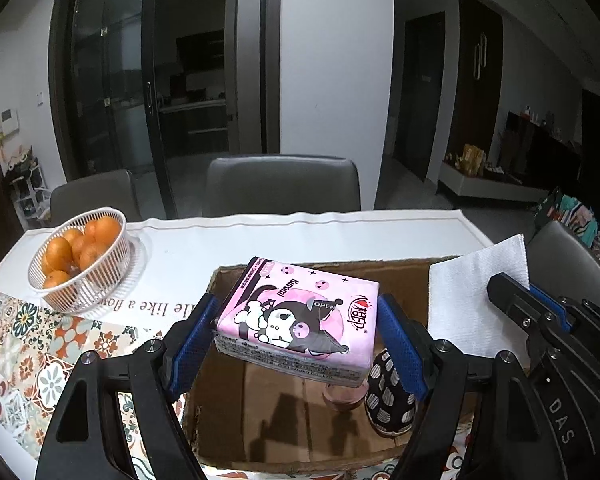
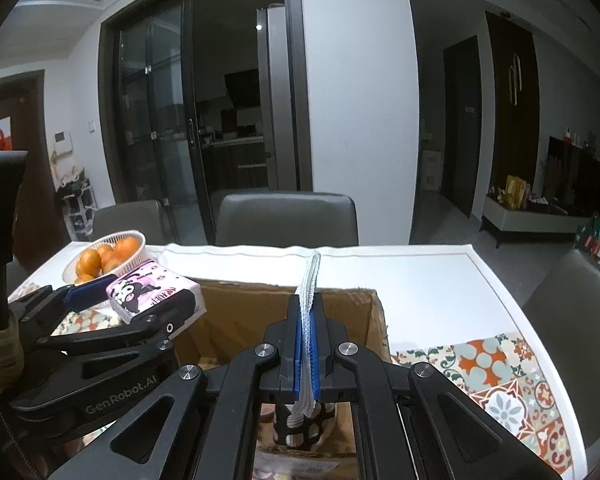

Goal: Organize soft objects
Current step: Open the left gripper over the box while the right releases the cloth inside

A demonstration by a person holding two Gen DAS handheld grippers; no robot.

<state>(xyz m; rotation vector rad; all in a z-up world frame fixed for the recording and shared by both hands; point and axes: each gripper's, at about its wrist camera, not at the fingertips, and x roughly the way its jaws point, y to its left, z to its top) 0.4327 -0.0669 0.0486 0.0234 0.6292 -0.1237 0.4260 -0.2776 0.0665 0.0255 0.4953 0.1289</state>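
My left gripper is shut on a pink tissue pack with a cartoon print, held above the open cardboard box. In the right wrist view the same tissue pack hangs over the box's left wall. My right gripper is shut on a folded white paper towel, seen edge-on; in the left wrist view the towel hangs over the box's right side. A black and white patterned soft thing and a pinkish round thing lie inside the box.
A white basket of oranges stands at the table's left, on the white runner. Patterned tile cloth covers the near table. Grey chairs stand along the far edge, and another chair at the right.
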